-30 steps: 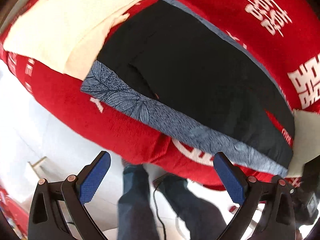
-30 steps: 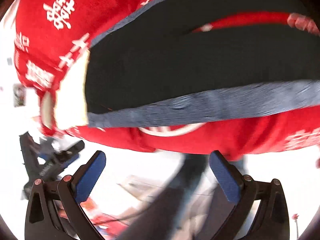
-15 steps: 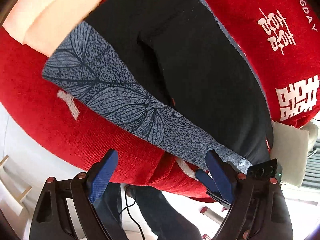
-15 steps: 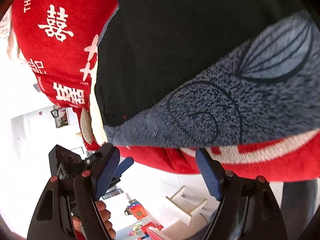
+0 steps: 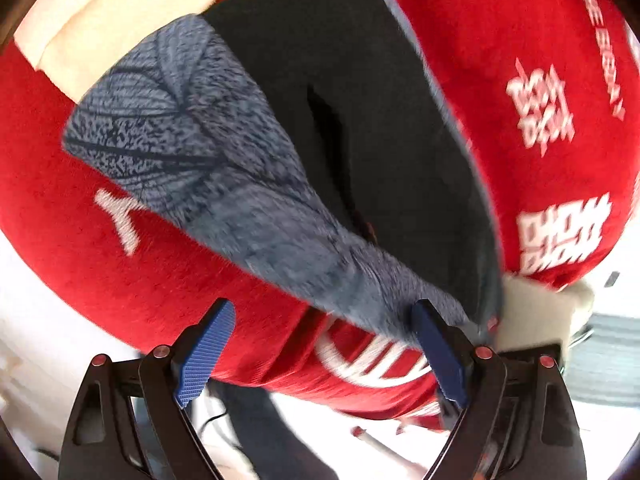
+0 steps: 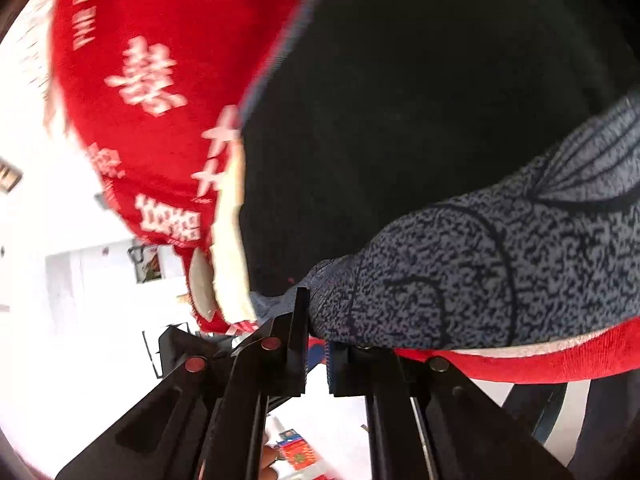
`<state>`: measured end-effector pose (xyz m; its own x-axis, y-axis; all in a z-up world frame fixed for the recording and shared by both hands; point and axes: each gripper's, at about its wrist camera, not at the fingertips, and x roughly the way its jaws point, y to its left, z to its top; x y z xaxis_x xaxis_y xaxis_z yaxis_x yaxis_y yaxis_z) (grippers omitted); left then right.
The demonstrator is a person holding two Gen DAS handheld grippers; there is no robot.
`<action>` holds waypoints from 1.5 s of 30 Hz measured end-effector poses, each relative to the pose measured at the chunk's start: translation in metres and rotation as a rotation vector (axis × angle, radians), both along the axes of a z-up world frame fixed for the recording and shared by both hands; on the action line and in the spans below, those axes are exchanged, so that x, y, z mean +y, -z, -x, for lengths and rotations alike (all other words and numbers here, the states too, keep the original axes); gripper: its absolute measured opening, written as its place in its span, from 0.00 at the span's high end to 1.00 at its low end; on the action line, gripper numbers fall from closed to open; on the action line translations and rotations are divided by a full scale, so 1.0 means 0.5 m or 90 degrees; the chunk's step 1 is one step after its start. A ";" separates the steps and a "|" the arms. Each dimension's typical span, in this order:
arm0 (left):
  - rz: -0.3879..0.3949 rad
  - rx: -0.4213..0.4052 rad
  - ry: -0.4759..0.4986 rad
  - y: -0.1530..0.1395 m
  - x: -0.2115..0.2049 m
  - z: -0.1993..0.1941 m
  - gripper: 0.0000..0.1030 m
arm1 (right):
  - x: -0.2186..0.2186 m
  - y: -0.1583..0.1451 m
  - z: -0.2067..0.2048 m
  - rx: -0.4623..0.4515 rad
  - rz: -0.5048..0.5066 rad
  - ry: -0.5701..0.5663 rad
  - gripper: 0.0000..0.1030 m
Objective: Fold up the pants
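The pants (image 5: 380,128) were black with a speckled blue-grey, leaf-veined band (image 5: 224,168). The cloth (image 5: 520,32) beneath was red with white characters. The gripper pads (image 5: 206,354) were blue.

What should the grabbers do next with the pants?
Probably close the left gripper on the grey leaf-print band of the pants. Its jaws stand open at the band's edge, pressing on nothing, while the right gripper is already shut on the band's other end. Both ends need holding before lifting.

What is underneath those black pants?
The black pants lie on a red cloth with white characters; cream fabric peeks out at one end. Whatever supports the cloth is covered.
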<state>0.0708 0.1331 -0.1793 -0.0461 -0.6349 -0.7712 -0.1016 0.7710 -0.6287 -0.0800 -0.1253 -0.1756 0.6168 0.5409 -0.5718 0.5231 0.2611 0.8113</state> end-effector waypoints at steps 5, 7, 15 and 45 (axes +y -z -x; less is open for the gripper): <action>0.003 -0.008 -0.053 -0.004 -0.007 -0.051 0.12 | -0.005 -0.038 -0.008 -0.020 0.011 -0.019 0.93; -0.010 -0.008 -0.054 0.000 -0.018 -0.072 0.32 | -0.003 -0.029 -0.007 -0.013 0.016 -0.035 0.93; -0.003 -0.012 0.001 -0.011 -0.037 -0.096 0.79 | -0.029 0.038 0.072 0.039 0.027 0.002 0.58; -0.013 -0.058 0.093 -0.136 -0.099 -0.169 0.79 | -0.240 -0.121 0.130 -0.016 0.097 0.150 0.96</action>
<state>0.1554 0.0835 -0.1114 -0.0659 -0.6108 -0.7891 0.0702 0.7860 -0.6143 -0.1449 -0.2453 -0.1150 0.7300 0.2905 -0.6186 0.5643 0.2542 0.7854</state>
